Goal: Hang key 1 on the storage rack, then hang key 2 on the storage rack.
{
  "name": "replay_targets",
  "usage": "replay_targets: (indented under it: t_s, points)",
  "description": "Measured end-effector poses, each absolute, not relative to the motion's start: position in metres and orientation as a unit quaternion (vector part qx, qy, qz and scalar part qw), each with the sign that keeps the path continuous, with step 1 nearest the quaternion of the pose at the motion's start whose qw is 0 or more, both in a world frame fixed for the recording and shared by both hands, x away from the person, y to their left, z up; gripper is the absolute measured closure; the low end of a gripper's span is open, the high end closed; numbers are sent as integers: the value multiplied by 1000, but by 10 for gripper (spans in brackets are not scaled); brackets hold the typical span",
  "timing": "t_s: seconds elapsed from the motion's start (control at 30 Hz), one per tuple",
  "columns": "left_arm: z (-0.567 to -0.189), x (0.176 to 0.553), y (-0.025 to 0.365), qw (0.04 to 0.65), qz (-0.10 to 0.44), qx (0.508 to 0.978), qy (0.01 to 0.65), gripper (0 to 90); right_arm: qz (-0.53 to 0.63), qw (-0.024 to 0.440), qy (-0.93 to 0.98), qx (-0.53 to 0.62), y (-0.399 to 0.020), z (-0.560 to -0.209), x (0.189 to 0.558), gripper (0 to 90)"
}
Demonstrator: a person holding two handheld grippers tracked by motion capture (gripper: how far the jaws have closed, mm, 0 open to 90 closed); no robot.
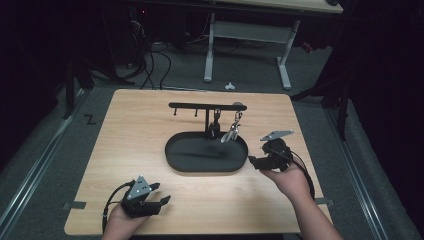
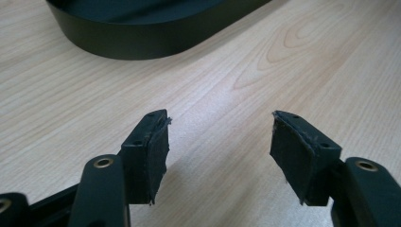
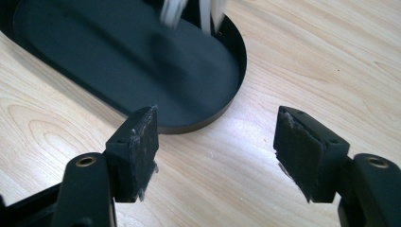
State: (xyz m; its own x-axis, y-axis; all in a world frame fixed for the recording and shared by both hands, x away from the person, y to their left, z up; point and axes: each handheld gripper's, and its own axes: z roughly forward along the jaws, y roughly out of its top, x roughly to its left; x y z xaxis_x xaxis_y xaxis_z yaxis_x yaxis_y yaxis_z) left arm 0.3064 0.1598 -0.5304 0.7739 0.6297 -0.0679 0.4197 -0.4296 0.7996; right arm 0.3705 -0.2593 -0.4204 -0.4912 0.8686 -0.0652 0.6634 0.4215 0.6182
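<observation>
The right claw sits at the right of centre in the high view, just beside the right end of the black oval tray, and looks to be lining up on the things hanging above that end: a silvery metal piece and a darker one dangling from the hooks of a black rack that stands over the tray's far side. I judge the step to be an approach, with nothing gripped yet. In the right gripper view the jaws stand wide apart and empty over bare tabletop, the tray's rim just ahead and blurred pale shapes at the top edge. The next move probably calls for lifting and reaching forward over the tray, then closing on the silvery piece. The left claw, at lower left of the high view, rests low near the tabletop's front edge, jaws likewise spread and empty, well apart from the rack.
</observation>
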Motion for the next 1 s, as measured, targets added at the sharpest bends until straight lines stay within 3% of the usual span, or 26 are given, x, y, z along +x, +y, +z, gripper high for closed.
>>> replay_targets:
  t_s: [0.43, 0.6, 1.0]
  points:
    - [-519, 293, 173, 456, 159, 809, 335, 383, 350, 239, 763, 488, -297, -483, 310, 254]
    - [-520, 294, 173, 447, 167, 808, 345, 381, 350, 280, 748, 489, -303, -504, 289, 226]
    - [-515, 293, 166, 449, 183, 806, 339, 377, 353, 264, 760, 478, -299, -520, 279, 187]
